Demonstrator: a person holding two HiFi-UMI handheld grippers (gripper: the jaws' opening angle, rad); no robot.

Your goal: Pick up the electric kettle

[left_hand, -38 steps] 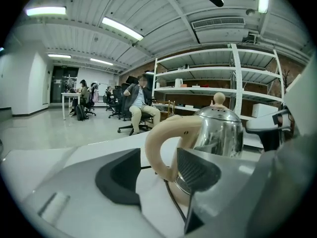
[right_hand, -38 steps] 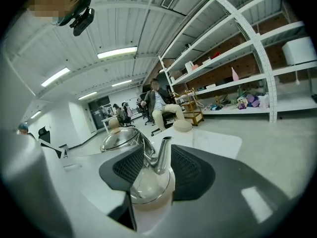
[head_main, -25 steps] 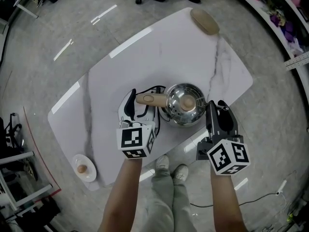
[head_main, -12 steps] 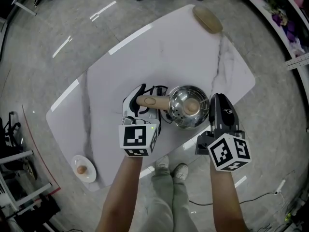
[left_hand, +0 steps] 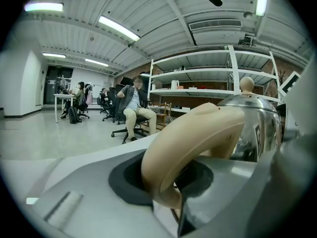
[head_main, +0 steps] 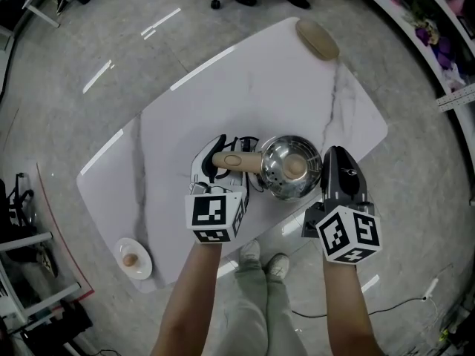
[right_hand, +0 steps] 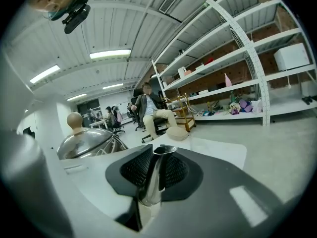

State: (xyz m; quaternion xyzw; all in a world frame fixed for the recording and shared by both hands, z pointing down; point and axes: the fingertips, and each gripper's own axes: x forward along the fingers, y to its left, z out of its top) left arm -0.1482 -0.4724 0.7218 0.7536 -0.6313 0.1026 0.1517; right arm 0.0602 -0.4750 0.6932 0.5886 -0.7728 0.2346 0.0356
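The steel electric kettle (head_main: 289,167) stands near the front edge of the white marble table (head_main: 223,87); it has a beige knob on its lid. My left gripper (head_main: 223,170) is shut on the beige handle (head_main: 236,160). In the left gripper view the handle (left_hand: 198,133) curves down between the dark pads. My right gripper (head_main: 333,162) sits at the kettle's right side. Its jaws have just been closing, and its pads now press on the steel spout (right_hand: 154,175), with the lid (right_hand: 86,140) to the left. The gripper hides the spout in the head view.
A beige oval object (head_main: 318,39) lies at the table's far corner. A small plate (head_main: 131,259) with a brown egg-like thing sits at the near left corner. A black cord (head_main: 239,139) loops behind the handle. Office chairs and shelves stand beyond the table.
The right gripper's jaws have narrowed from spread wide to closed against the kettle's right side. The left gripper keeps its grip on the handle.
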